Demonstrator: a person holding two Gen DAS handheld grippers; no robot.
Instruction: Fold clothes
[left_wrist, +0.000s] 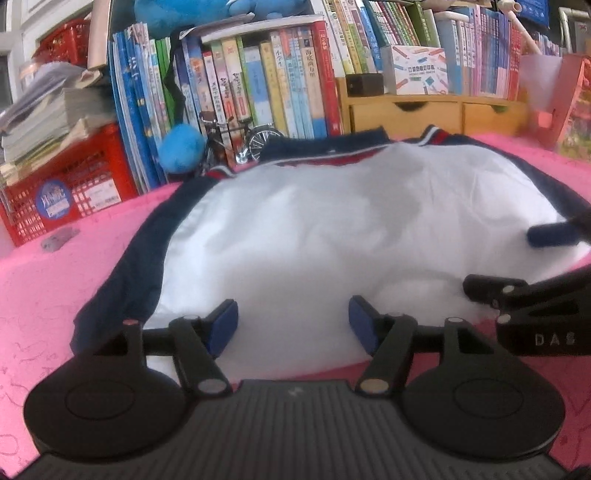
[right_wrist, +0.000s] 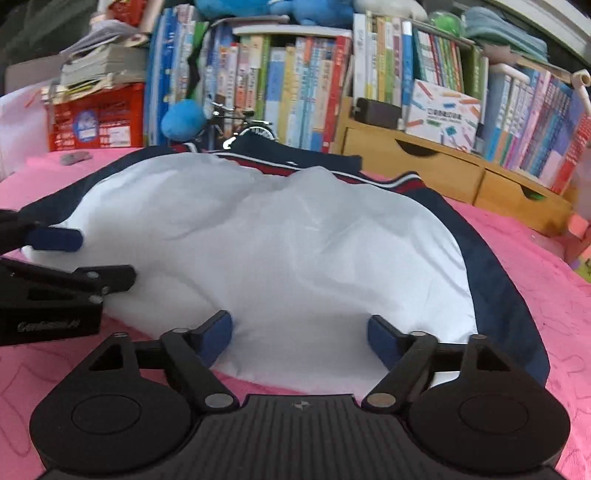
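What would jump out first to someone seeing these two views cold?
The white garment with navy edging, spread across the pink cloth and filling the middle of both views. Next, the two open grippers at its near edge: the left gripper and, beside it, the right gripper, nothing pinched in either. Behind stands a crowded row of books with a red crate at its left.

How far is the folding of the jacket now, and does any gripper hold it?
Done: the jacket lies spread on the pink cloth, white lining up, navy sleeves along both sides. In hand: nothing. The left gripper and right gripper are both open over the near hem, with no fabric pinched. Left: every fold; no neat fold shows yet.
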